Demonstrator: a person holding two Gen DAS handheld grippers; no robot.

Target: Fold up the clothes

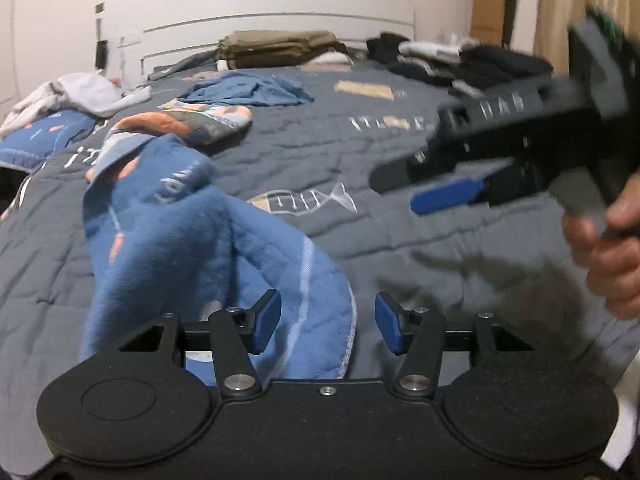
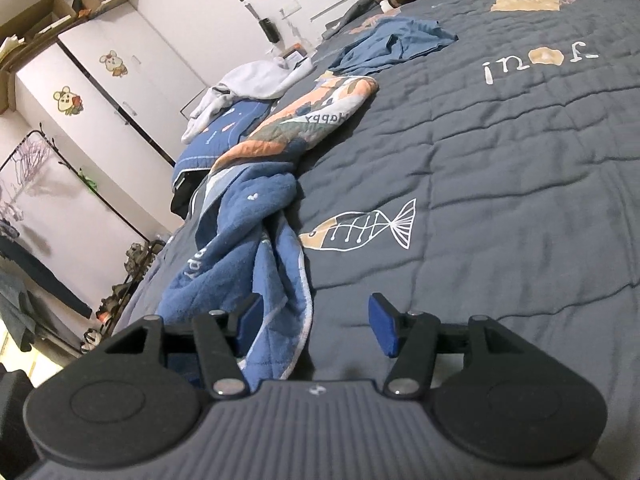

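Note:
A blue terry cloth [image 1: 192, 232] with an orange-patterned side lies bunched and twisted on the grey quilt [image 1: 400, 128]. My left gripper [image 1: 328, 322] is open just over the cloth's near end. The cloth's pale hem lies between its blue pads [image 1: 266, 322], which do not press on it. To the upper right a hand [image 1: 608, 248] holds my right gripper [image 1: 416, 190] above the quilt. In the right wrist view the same cloth [image 2: 240, 248] runs away to the left. My right gripper [image 2: 316, 324] is open, the cloth's end by its left pad [image 2: 250, 320], bare quilt under the right one.
A crumpled blue garment [image 1: 248, 90] and a white one [image 1: 76, 92] lie farther up the bed. An olive folded stack [image 1: 280, 48] and a pile of dark and white clothes [image 1: 480, 60] sit by the headboard. A white wardrobe [image 2: 100, 80] and clothes rack [image 2: 40, 160] stand left of the bed.

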